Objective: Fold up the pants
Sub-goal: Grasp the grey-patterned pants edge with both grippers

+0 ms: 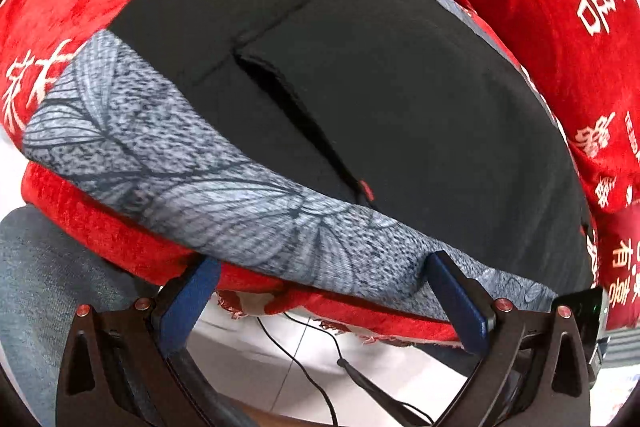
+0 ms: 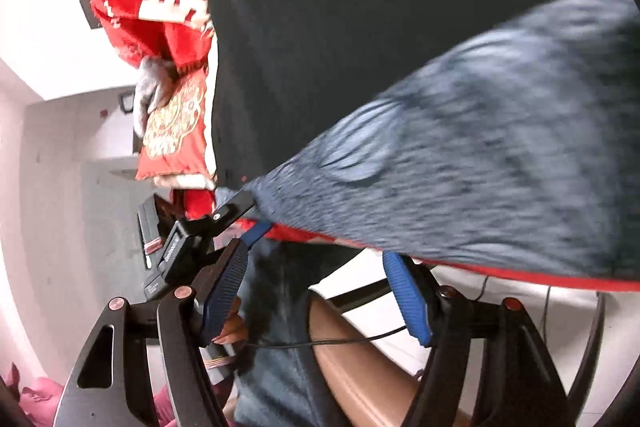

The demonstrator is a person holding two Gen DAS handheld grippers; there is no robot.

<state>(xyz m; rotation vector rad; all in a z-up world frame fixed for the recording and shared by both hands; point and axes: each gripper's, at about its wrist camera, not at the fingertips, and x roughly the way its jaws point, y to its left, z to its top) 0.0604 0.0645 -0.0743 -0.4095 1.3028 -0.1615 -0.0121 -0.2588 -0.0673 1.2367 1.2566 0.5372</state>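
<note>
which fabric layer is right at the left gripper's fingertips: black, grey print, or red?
The grey leaf-print band; black panel lies farther off, red cloth hangs beneath it.

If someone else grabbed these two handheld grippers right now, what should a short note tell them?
Left gripper: open, fingers at the near edge of the pants, gripping nothing.
Right gripper: open, also at that edge, empty.
The pants, black with a grey patterned band, lie spread on the red cloth.
Done: pants laid out; whether any fold is made is unclear.
Left: grip the edge and fold.

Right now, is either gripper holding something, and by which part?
Nothing is clamped. The left gripper and right gripper are both open, fingertips at the edge of the grey patterned fabric.
</note>
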